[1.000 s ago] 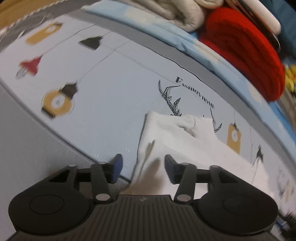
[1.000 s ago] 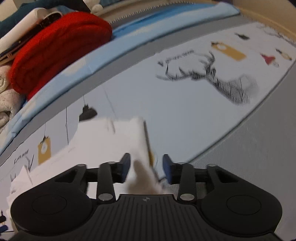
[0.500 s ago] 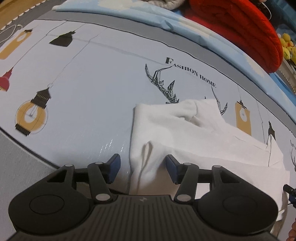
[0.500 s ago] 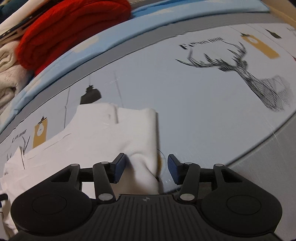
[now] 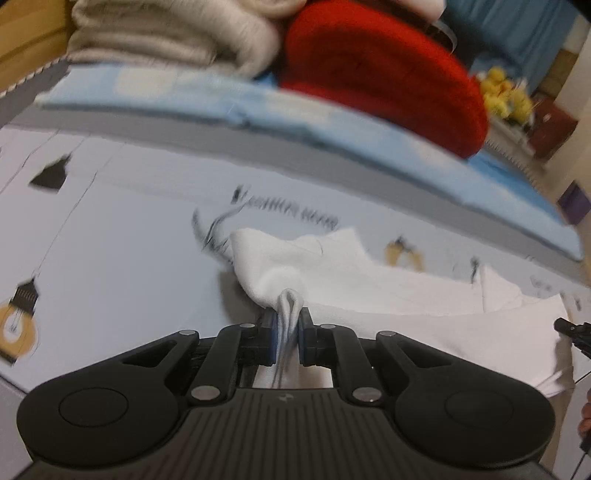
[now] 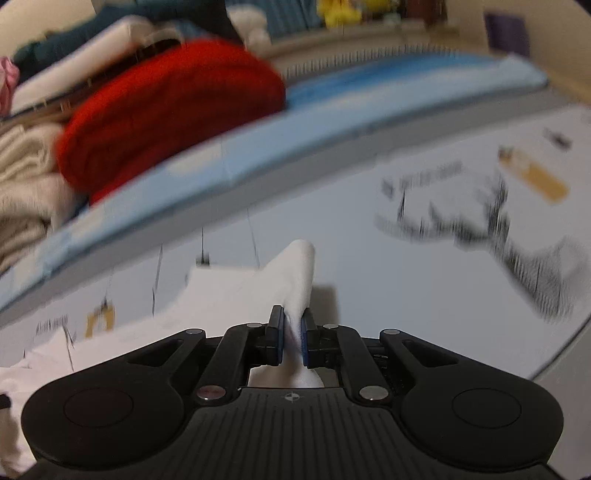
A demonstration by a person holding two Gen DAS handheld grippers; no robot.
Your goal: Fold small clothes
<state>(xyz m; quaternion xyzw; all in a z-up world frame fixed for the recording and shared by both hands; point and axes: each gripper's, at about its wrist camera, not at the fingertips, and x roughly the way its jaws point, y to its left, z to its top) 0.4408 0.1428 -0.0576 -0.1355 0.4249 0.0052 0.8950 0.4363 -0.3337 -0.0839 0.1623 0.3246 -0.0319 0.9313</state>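
A small white garment (image 5: pixel 369 284) lies spread on a pale printed bedsheet (image 5: pixel 110 258). My left gripper (image 5: pixel 287 325) is shut on the garment's near left edge, and a bunched fold of cloth rises between the blue pads. The garment also shows in the right wrist view (image 6: pixel 236 291). My right gripper (image 6: pixel 292 332) is shut on its near right edge, and the pinched corner stands up above the sheet (image 6: pixel 406 288). The rest of the cloth trails to the left. Both views are blurred by motion.
A rolled red blanket (image 5: pixel 376 77) and folded beige knitwear (image 5: pixel 173 33) are stacked at the back on a blue strip of bedding (image 5: pixel 332 122). They also show in the right wrist view, the blanket (image 6: pixel 170 107) and the knitwear (image 6: pixel 22 177). Yellow plush toys (image 5: pixel 502 96) sit far right.
Both grippers were open over the garment's near edge; now both have shut on the cloth and lifted it, and both cameras have tilted up toward the stacked bedding.
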